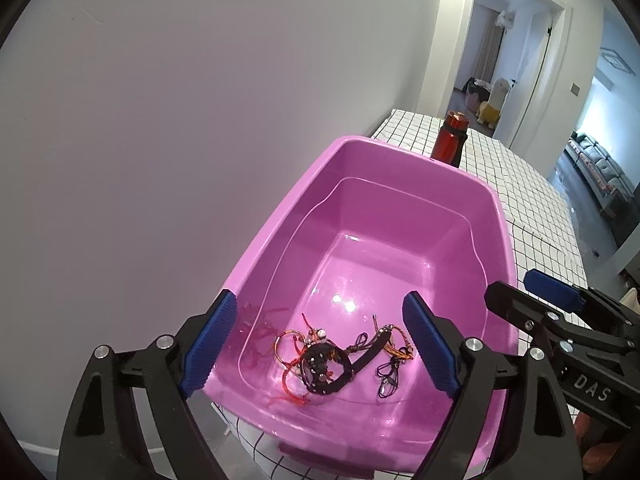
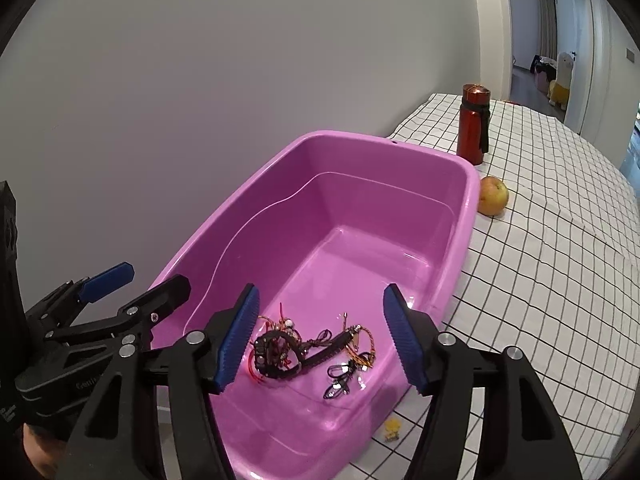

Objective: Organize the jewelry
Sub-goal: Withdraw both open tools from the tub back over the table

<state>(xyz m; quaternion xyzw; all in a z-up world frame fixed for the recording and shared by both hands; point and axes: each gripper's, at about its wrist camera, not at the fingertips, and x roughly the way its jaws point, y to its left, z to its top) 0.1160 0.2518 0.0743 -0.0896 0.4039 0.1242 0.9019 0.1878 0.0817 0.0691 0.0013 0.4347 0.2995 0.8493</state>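
Observation:
A tangle of jewelry (image 1: 336, 356) lies on the floor of a pink plastic tub (image 1: 360, 160), near its front wall: a black strap, red and orange cords, small black loops. The same jewelry pile (image 2: 312, 354) shows in the right wrist view inside the tub (image 2: 472, 184). My left gripper (image 1: 320, 344) hangs above the tub's near end, jaws wide apart, nothing between the blue pads. My right gripper (image 2: 324, 344) hovers beside it, also open and empty. Each gripper appears at the edge of the other's view: the right gripper (image 1: 520, 300) and the left gripper (image 2: 140, 284).
The tub stands on a table with a white black-checked cloth (image 2: 560, 240), against a white wall. A red bottle (image 2: 475, 124) stands behind the tub, an apple (image 2: 493, 196) beside its far right corner. A small yellow object (image 2: 391, 428) lies on the cloth by the tub's near side.

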